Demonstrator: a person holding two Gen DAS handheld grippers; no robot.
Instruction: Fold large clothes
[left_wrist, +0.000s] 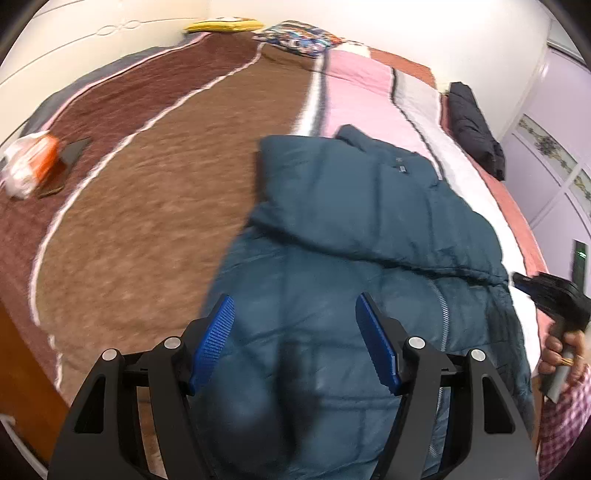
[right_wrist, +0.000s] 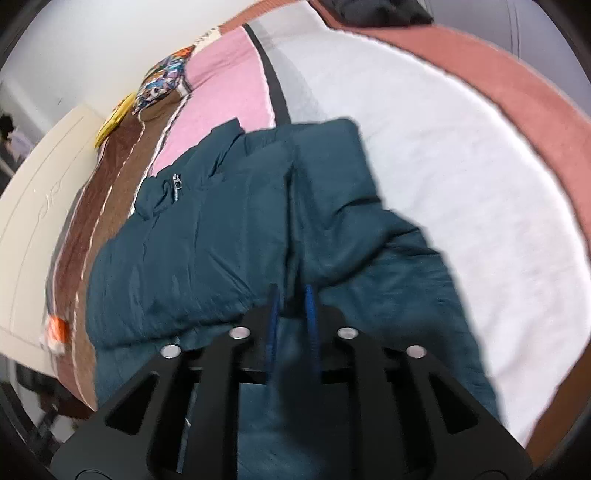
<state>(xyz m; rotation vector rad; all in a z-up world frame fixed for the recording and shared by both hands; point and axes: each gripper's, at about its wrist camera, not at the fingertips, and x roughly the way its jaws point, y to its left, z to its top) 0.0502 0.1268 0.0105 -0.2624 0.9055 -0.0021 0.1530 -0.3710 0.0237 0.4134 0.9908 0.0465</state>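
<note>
A large teal puffer jacket (left_wrist: 354, 229) lies on the bed, its upper part folded over the body. My left gripper (left_wrist: 295, 306) is open, its blue pads (left_wrist: 218, 336) spread wide just above the jacket's lower body, holding nothing. In the right wrist view the same jacket (right_wrist: 207, 236) fills the middle. My right gripper (right_wrist: 291, 295) is shut on a ridge of the jacket's fabric near a sleeve seam, pads nearly together. The right gripper's black body and the holding hand show at the left wrist view's right edge (left_wrist: 554, 295).
The bed has a brown blanket (left_wrist: 155, 177) on the left and a pink and white quilt (left_wrist: 369, 88) on the right. An orange and white bag (left_wrist: 29, 162) lies far left. A dark garment (left_wrist: 476, 129) lies far right. Pillows (left_wrist: 295, 37) sit at the headboard.
</note>
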